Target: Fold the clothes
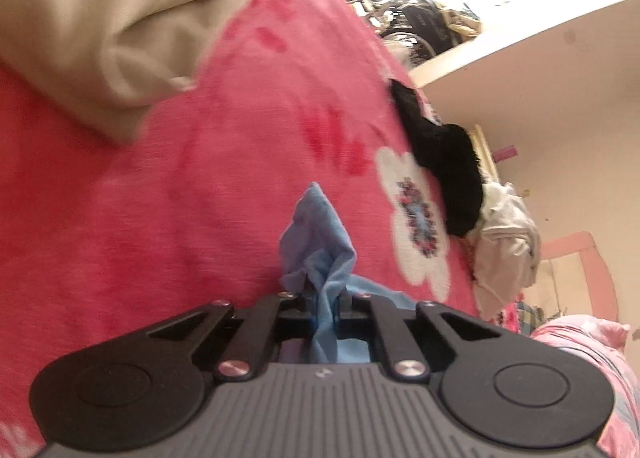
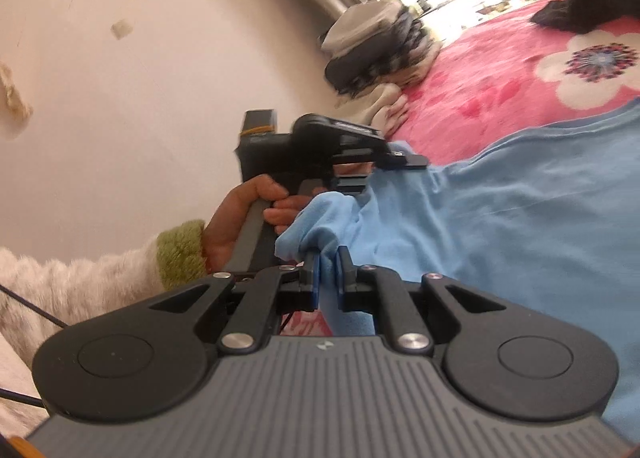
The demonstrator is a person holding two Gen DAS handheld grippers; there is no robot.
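Black hand-held gripper (image 2: 325, 272), fluffy green-cuffed sleeve (image 2: 120, 278).

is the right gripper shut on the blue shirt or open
Shut: the right gripper pinches a bunched edge of the light blue shirt between its nearly closed fingers.

Home bedroom, pink floral blanket (image 1: 200, 198), clothes pile (image 2: 380, 46)

My right claw (image 2: 328, 272) is clamped on a bunched edge of the light blue shirt (image 2: 520, 226), cloth pinched between its two fingers. Ahead of it I see the left claw (image 2: 400, 162), gripping the same shirt further along the edge, with the hand (image 2: 240, 218) on its handle and a fuzzy green cuff (image 2: 180, 254) behind. The shirt spreads over the pink flowered blanket (image 2: 500, 70). A stack of clothes (image 2: 380, 46) sits by the wall.
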